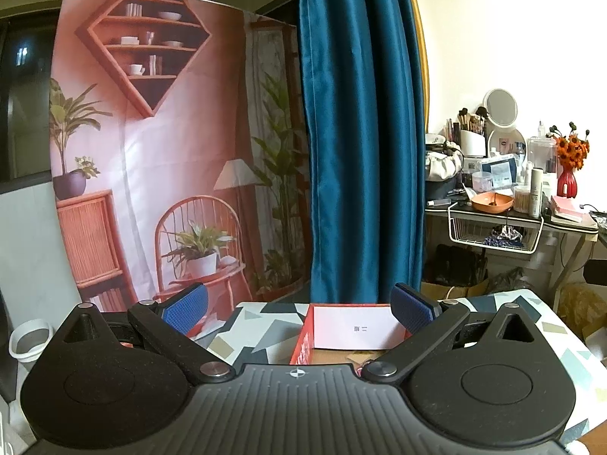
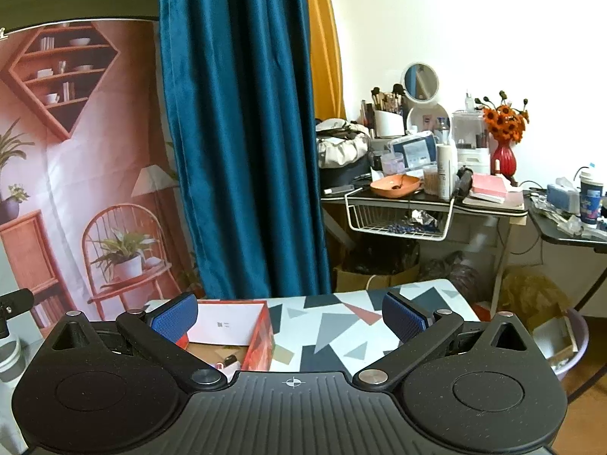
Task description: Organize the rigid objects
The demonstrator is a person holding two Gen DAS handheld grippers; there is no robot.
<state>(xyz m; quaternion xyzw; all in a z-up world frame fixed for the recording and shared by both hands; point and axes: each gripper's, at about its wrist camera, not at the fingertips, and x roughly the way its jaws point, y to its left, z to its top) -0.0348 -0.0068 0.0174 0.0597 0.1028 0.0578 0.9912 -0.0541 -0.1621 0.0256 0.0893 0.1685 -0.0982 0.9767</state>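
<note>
1. Left wrist view: my left gripper (image 1: 299, 309) is spread wide with nothing between its blue pads (image 1: 187, 308). The red box (image 1: 343, 335) sits just ahead on the patterned table (image 1: 261, 328), a white card (image 1: 356, 328) leaning inside.
2. Right wrist view: my right gripper (image 2: 290, 318) is likewise wide apart and empty. The red box (image 2: 261, 337) lies ahead to the left, small items (image 2: 227, 362) on its floor.

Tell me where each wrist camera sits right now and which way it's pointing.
Left wrist: sits behind the open left gripper, facing level across the patterned table, red box straight ahead; only its own fingers show.
Right wrist: sits behind the open right gripper, facing the same way, red box by its left finger; only its own fingers show.
Shared: box, table, blue curtain, printed backdrop, cluttered vanity desk.
</note>
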